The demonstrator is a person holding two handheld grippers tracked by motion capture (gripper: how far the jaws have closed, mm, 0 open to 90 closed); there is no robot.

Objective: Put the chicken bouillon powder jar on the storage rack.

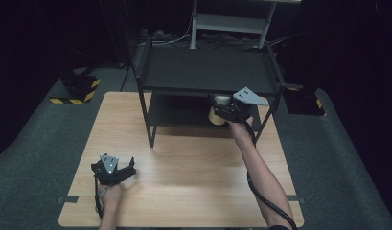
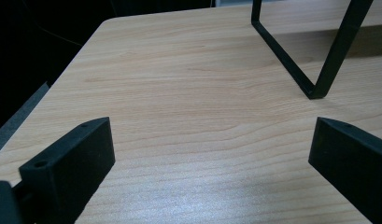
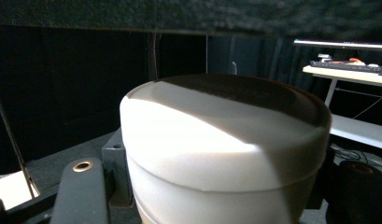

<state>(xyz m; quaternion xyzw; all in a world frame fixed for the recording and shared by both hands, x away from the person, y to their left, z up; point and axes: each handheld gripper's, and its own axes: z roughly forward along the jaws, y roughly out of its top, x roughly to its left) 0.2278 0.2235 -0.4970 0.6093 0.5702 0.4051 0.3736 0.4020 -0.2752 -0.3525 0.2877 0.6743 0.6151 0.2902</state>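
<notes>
My left tool (image 1: 118, 171) rests low on the near left part of the table (image 1: 193, 191), jaws spread wide with nothing between them. In the left gripper view bare wood grain runs between the two black jaws, and beyond them stands the foot of the rack's (image 2: 314, 88) near leg. I judge I keep this tool parked there so it stays out of the other arm's way.

Farther out, my right arm reaches across the table to the black rack (image 1: 208, 72) that stands on its far half. My right tool (image 1: 222, 111) is at the rack's lower shelf (image 1: 177, 115), just under the right end of the top shelf, and it is clamped on a pale round jar (image 1: 221, 101). In the right gripper view the jar (image 3: 221, 154) with its cream lid sits right up against the camera, between the jaws, with the underside of the top shelf close above it and the dark shelf floor below. Whether the jar's base touches the lower shelf I cannot tell. The tool comes in level from the front, which I take to be the only way in, since the top shelf blocks any approach from above.
</notes>
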